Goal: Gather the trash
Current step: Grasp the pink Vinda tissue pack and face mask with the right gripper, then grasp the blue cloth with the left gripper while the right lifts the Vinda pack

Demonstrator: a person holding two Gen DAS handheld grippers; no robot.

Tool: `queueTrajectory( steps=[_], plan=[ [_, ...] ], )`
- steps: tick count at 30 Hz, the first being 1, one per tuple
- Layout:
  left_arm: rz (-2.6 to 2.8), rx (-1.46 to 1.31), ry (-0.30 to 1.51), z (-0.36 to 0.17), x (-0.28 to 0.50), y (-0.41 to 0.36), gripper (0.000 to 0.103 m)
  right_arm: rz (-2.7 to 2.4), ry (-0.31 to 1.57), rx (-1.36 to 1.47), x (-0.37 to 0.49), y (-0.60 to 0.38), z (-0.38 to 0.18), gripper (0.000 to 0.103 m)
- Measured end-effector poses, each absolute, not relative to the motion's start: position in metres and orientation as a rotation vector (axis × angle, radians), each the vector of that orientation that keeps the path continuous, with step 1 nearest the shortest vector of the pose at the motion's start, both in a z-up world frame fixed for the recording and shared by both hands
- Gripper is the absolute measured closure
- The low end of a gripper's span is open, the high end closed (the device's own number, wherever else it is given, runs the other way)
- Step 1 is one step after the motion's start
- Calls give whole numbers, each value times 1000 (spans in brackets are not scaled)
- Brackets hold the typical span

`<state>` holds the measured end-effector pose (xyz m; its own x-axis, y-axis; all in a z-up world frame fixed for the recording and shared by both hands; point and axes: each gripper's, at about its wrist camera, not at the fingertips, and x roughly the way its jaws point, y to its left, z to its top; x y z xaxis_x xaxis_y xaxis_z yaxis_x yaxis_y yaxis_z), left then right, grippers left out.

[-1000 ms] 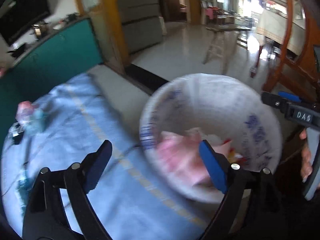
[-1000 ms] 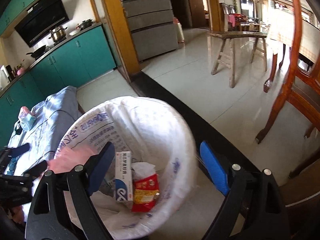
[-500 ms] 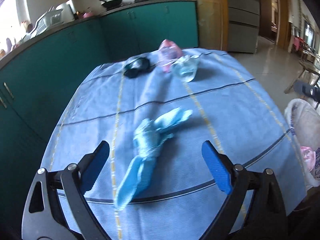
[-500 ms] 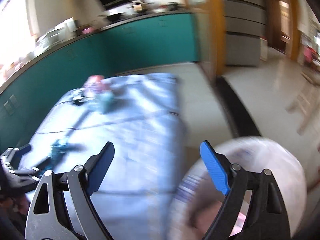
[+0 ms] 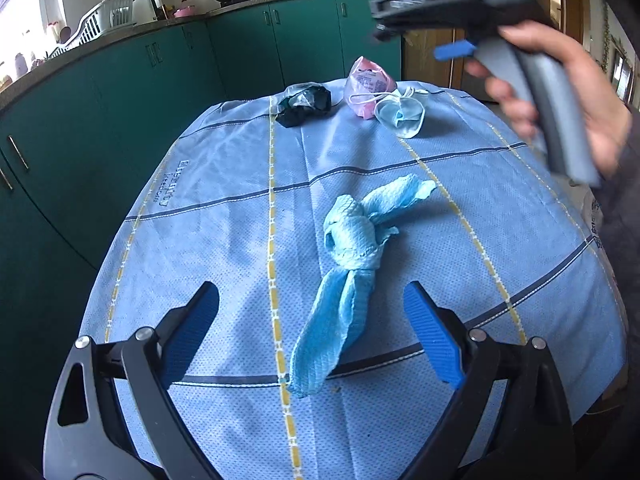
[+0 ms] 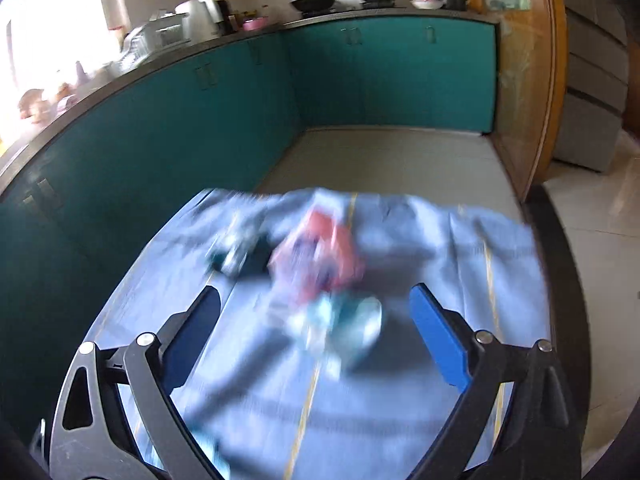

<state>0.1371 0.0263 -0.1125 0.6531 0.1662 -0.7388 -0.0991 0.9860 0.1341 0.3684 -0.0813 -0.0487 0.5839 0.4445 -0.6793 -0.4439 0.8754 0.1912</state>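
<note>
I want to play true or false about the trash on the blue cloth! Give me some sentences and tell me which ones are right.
1. The twisted blue wipe lies on the blue cloth in front of the left tool. True.
2. The left tool is squeezing the wipe. False: its jaws stand open, nothing between them.
3. The pink packet sits beside the face mask at the far edge. True.
4. The dark crumpled wrapper is red. False: it is dark, almost black.
5. The right tool holds trash. False: its jaws are opening and empty.
</note>
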Motion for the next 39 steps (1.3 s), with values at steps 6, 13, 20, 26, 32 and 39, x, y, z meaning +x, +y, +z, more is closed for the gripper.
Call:
queueTrajectory(
  steps=[6,13,20,26,32,39],
  plan=[
    [144,71,850,-114,143,38,10,452,928,-49,426,-36,-79,9],
    [149,13,861,-117,144,55,10,528,1041,-125,408,-35,-115,47],
    [129,-18,878,-118,142,54,10,697,1109,-43,331,-74,-108,48],
    [74,-27,907,-125,151,43,10,859,1065,37,264,-101,-86,48],
    [34,-7,958,-135,170,27,63,695,786,66,230,-141,-26,47],
    [33,24,937,-127,143,27,86,543,774,21,183,-192,-42,46]
  ],
)
